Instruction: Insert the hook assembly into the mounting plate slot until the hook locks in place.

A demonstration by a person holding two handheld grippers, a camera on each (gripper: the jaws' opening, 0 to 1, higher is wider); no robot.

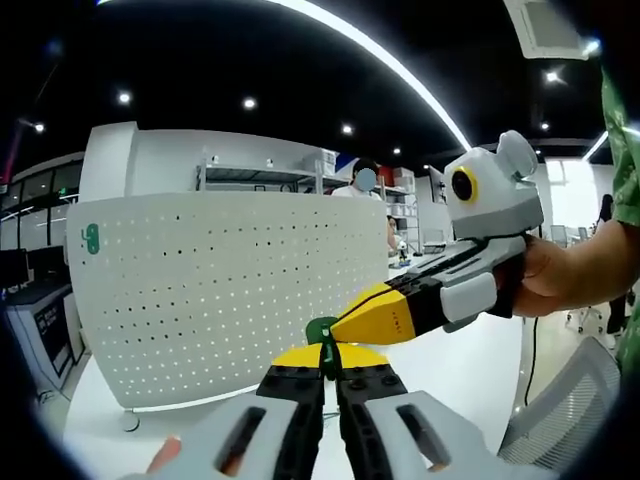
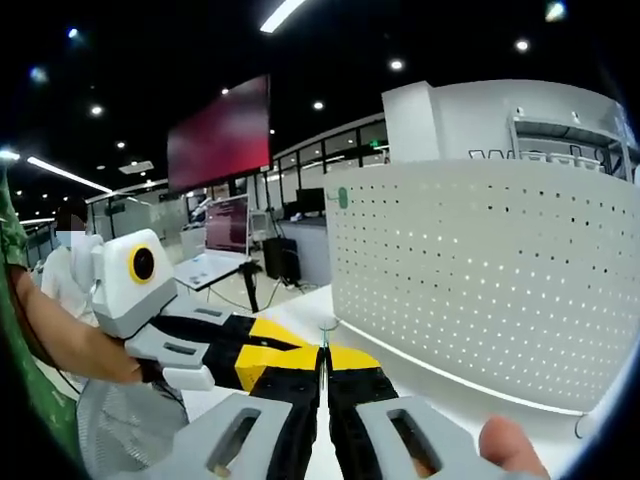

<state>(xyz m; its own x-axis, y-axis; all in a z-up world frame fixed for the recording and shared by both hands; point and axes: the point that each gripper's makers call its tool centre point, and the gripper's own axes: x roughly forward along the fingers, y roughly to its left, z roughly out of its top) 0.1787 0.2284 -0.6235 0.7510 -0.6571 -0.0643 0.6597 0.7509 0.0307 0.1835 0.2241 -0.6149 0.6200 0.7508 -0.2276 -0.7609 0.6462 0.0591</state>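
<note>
Before the upright pegboard (image 1: 215,295), both hand-held grippers, left (image 1: 329,372) and right (image 2: 322,372), pinch the green hook (image 1: 322,335), edges apart.

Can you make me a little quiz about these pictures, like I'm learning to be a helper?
1. True or false: the left claw is wide open.
2. What colour is the small hook piece pinched at that claw's tips? A red, B green, C blue.
3. Fill in the gap: the tall curved white panel standing on the white table is dotted with rows of little ____.

Key: 1 false, it is shut on the hook piece. 2 B. 3 holes.
</note>
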